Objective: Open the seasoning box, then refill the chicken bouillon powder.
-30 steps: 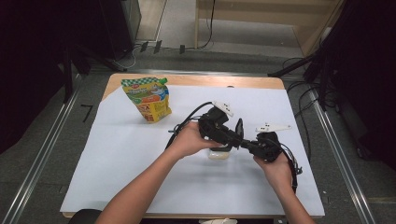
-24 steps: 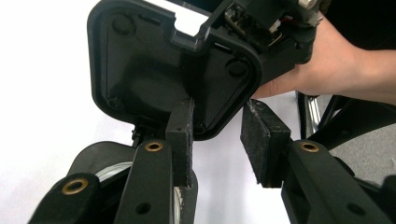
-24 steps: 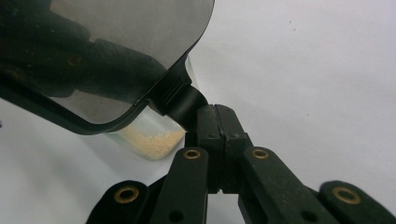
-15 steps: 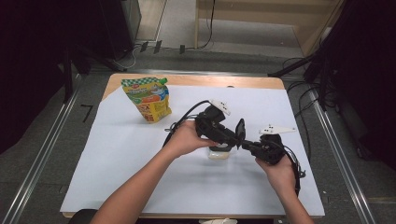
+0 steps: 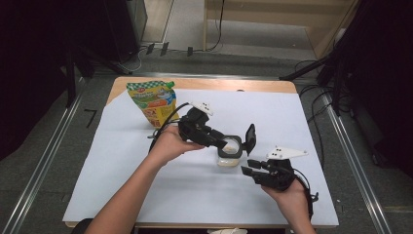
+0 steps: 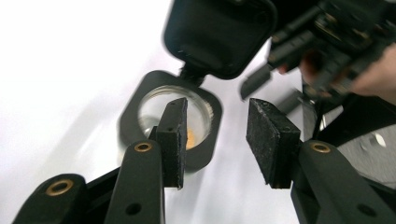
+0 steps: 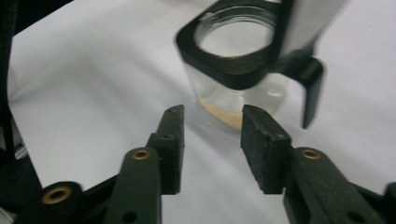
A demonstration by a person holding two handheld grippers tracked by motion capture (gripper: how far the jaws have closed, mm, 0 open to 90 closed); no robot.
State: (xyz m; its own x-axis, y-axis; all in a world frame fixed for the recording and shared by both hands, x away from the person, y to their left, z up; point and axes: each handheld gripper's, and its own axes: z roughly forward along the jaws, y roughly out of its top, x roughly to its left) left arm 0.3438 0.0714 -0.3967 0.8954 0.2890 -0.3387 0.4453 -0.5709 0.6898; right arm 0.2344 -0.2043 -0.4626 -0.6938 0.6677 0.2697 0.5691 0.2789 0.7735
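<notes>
A small glass jar point(image 5: 228, 161) with a black square collar stands mid-table, a little yellowish stuff at its bottom point(image 7: 224, 114). Its black flip lid point(image 5: 250, 137) stands open on the right. My left gripper point(image 5: 221, 141) reaches in from the left, tips over the jar's collar point(image 6: 135, 100). Its jaws have just been opening, with nothing between them point(image 6: 218, 105). My right gripper point(image 5: 248, 168) sits just front-right of the jar. Its jaws have just been opening too, and the gap point(image 7: 213, 111) is bare, with the jar point(image 7: 233, 70) a short way ahead.
A green and yellow snack pouch point(image 5: 153, 102) stands at the back left of the white sheet point(image 5: 146, 185) that covers the table. Cables trail from both grippers. Metal rails run along both sides of the table.
The right gripper has come off the jar's lid and drawn back toward the near right. The left hand has slid left. The lid still stands open.
</notes>
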